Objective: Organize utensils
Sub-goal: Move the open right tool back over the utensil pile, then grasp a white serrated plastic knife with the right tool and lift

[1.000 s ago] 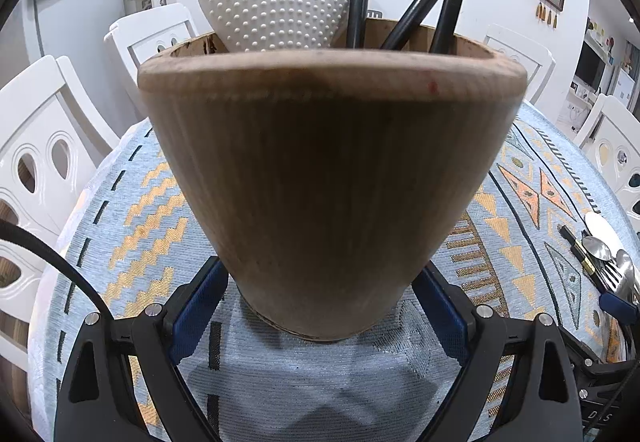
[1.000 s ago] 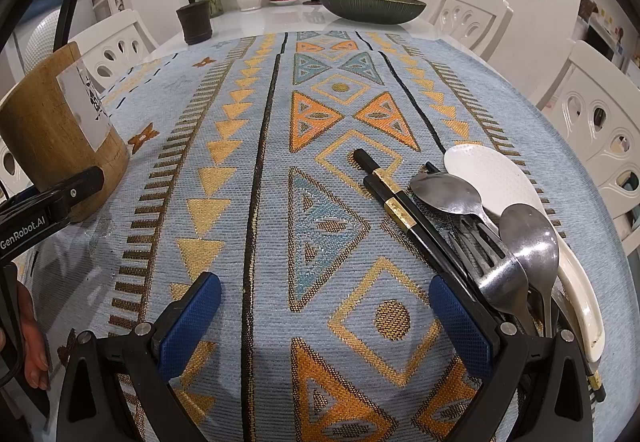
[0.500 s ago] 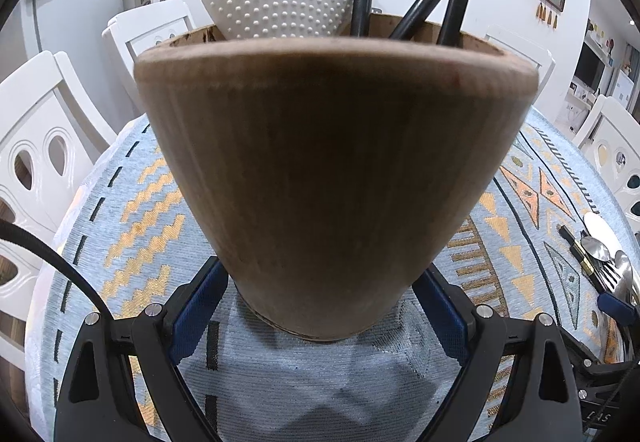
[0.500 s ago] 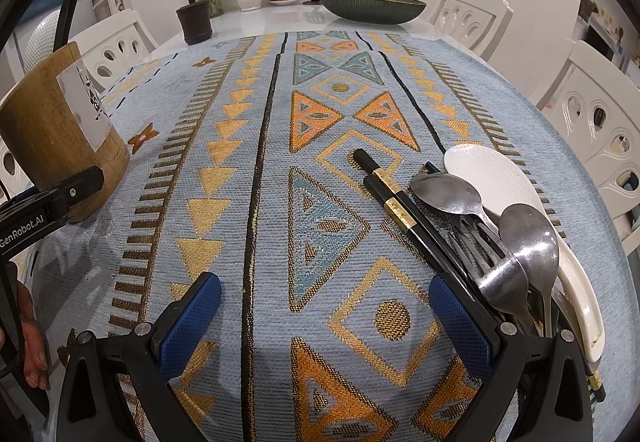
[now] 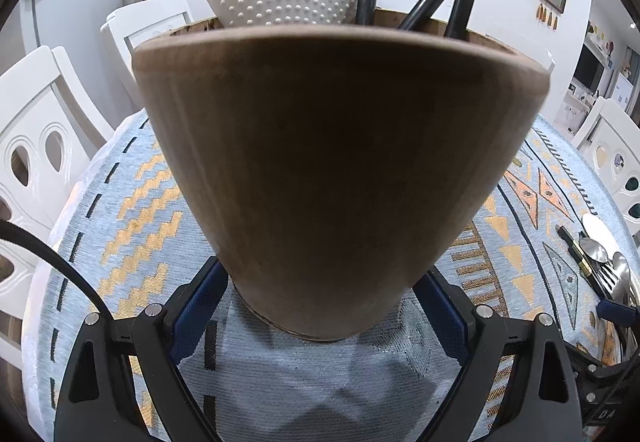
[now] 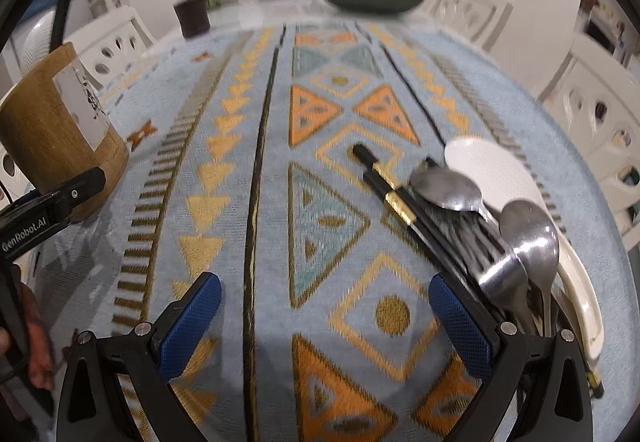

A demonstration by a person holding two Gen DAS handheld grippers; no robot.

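Utensils point(image 6: 492, 226) crowd tablecloth's point(image 6: 248, 146) right edge; centre lies open.

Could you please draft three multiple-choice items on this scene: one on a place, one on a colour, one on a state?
1. Where do the loose utensils lie?
A. on the patterned cloth
B. in the green bowl
C. on a chair

2. What colour are the gripper pads?
A. red
B. blue
C. white

3. What is the left gripper doing?
A. hanging open
B. clamping the wooden holder
C. holding a spoon

Answers: 1 A, they rest on the cloth beside the right gripper; 2 B, blue pads show; 3 B, both pads press the holder's base.
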